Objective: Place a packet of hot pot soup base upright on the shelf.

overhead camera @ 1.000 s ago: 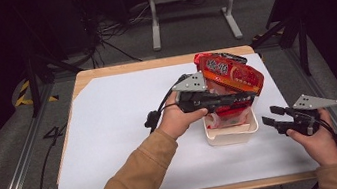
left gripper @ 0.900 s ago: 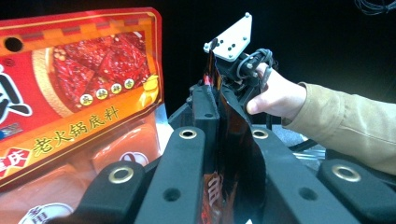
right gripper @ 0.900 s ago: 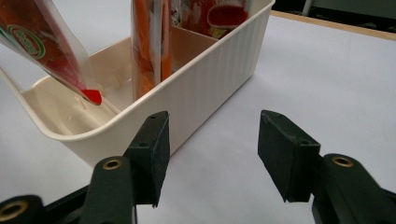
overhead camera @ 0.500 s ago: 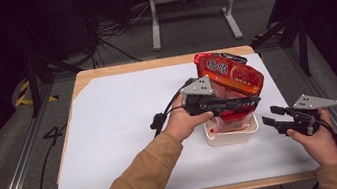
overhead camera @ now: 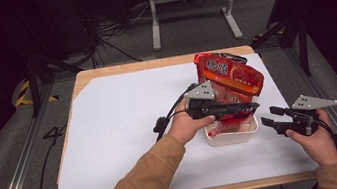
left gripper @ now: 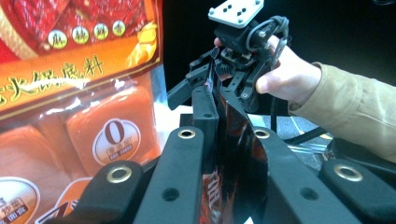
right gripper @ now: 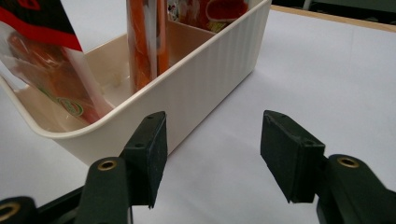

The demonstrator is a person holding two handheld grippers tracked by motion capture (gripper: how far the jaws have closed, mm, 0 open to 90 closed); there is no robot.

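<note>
Left tongs point(overhead camera: 252, 108) clamp a dark packet point(left gripper: 233, 154) above the cream bin point(overhead camera: 233, 135). Right tongs point(right gripper: 210, 154), jaws apart and lately widening, sit just beside the bin's wall.

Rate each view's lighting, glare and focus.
High view: white table cover bright, surroundings black. Left gripper view: glare streak on the red packet, near fingers soft. Right gripper view: even light, bin sharp, fingers slightly blurred.
</note>
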